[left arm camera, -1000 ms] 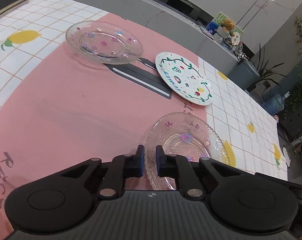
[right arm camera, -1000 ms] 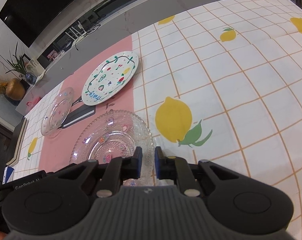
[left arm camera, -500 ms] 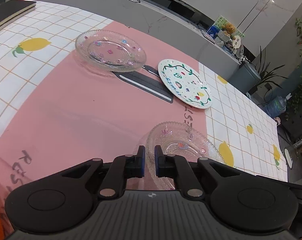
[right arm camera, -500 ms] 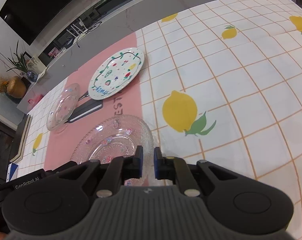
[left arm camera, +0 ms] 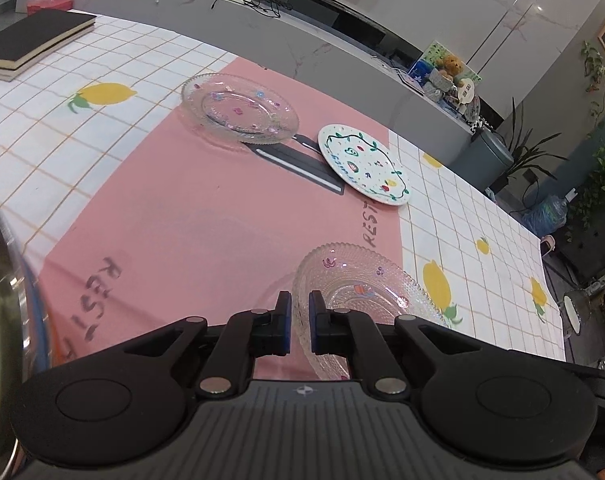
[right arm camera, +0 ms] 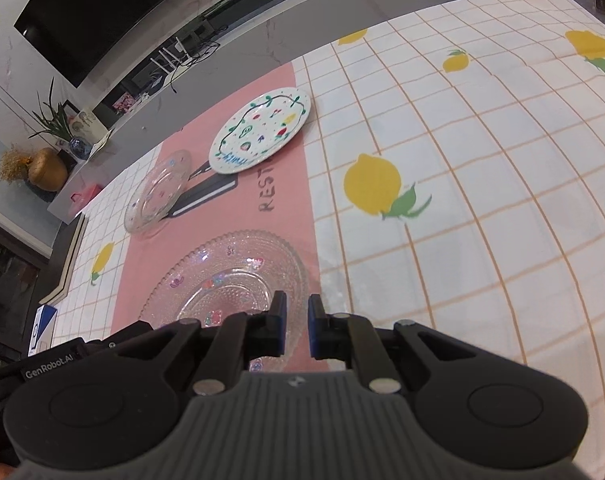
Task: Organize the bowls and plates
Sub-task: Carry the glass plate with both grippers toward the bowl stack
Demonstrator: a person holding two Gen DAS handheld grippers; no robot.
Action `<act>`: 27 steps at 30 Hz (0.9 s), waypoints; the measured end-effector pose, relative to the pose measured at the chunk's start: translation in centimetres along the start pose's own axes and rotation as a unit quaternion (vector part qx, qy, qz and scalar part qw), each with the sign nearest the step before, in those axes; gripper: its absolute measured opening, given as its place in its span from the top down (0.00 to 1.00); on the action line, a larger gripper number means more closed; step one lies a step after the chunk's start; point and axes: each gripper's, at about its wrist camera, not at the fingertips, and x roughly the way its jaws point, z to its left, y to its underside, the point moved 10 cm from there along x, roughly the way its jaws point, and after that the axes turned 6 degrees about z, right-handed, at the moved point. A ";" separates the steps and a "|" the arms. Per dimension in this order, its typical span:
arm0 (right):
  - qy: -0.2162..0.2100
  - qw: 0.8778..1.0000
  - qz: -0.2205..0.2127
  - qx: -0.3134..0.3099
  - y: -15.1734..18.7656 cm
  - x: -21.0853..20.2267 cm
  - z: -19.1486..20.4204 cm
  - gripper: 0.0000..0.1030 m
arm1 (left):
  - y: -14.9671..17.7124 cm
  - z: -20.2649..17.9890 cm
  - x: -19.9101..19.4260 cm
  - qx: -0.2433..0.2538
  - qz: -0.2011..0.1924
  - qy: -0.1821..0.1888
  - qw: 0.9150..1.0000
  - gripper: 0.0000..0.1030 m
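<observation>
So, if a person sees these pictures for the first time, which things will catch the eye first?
First, the clear glass plate with small coloured flowers, nearest the cameras; both grippers, left and right, are shut on its rim. Next, the white painted plate at the far edge of the pink cloth, and another glass plate beside it.

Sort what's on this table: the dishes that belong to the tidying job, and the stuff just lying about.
Job:
- near clear glass plate, gripped at opposite rims by the left gripper and the right gripper
- far clear glass plate
- white painted plate

Lying about:
- black book
- dark flat case under the far plates
</observation>
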 end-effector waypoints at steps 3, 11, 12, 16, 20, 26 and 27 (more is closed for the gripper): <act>0.000 1.000 -0.001 -0.001 1.0 -0.8 0.2 0.91 | 0.7 0.2 -0.8 -0.002 -0.001 0.003 1.000 0.92; -0.002 1.000 -0.002 -0.002 3.6 -2.5 0.6 0.91 | 2.5 0.9 -2.9 -0.002 -0.005 0.007 1.000 0.92; -0.001 1.000 -0.001 -0.002 3.9 -2.6 0.6 0.91 | 2.8 1.0 -3.0 -0.003 -0.004 0.007 1.000 0.92; 0.004 1.000 0.008 -0.004 5.3 -2.6 0.6 0.91 | 3.8 1.7 -3.3 -0.005 0.001 0.002 1.000 0.92; 0.007 1.000 0.015 -0.003 6.3 -2.5 0.4 0.91 | 4.7 2.2 -3.5 -0.004 0.006 0.000 1.000 0.92; 0.014 1.000 0.026 -0.008 7.2 -2.1 0.5 0.91 | 5.6 2.8 -3.5 -0.006 0.010 -0.004 1.000 0.92; 0.015 0.999 0.027 -0.009 7.3 -2.0 0.5 0.91 | 5.7 2.9 -3.5 -0.006 0.010 -0.005 1.000 0.92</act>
